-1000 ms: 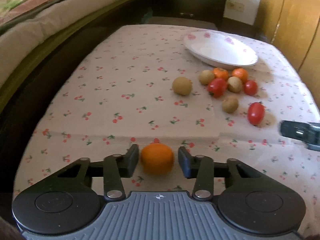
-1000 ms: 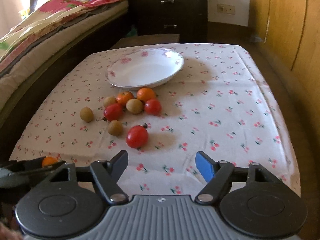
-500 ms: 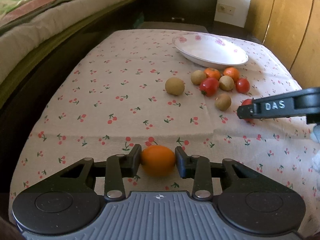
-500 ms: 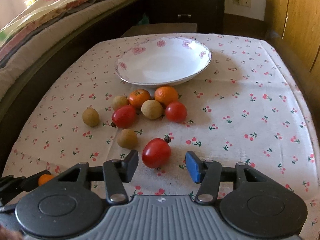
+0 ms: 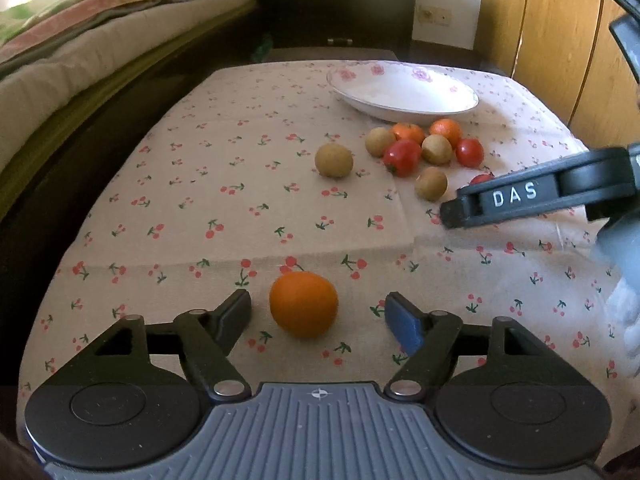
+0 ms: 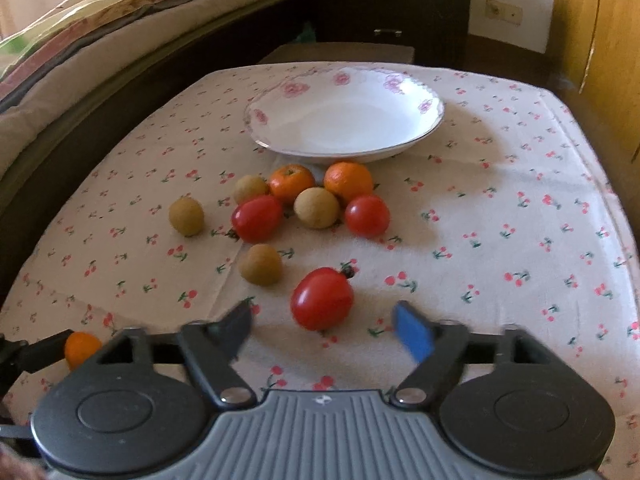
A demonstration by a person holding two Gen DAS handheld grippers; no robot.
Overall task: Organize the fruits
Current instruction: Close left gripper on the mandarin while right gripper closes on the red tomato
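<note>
An orange [image 5: 303, 304] rests on the cherry-print tablecloth between the fingers of my left gripper [image 5: 318, 314]. Its jaws are opening and the pads stand clear of the fruit. A red tomato [image 6: 322, 298] lies just ahead of my right gripper [image 6: 324, 326], between its fingertips; these jaws are opening too and touch nothing. Beyond it sits a cluster of two oranges [image 6: 348, 180], two tomatoes [image 6: 256, 218] and several brown round fruits [image 6: 317, 207]. An empty white bowl [image 6: 344, 128] stands behind them. The right gripper's finger [image 5: 516, 196] crosses the left wrist view.
A bed with folded bedding [image 5: 100, 40] runs along the left of the table. A dark chest of drawers [image 6: 384, 4] stands at the back and wooden wardrobe doors [image 5: 560, 40] on the right. One brown fruit [image 5: 334, 160] lies apart, left of the cluster.
The left jaws, pressed on the orange half a second ago, have spread and let it go. The right gripper came down to the tomato, narrowed around it, then widened again.
</note>
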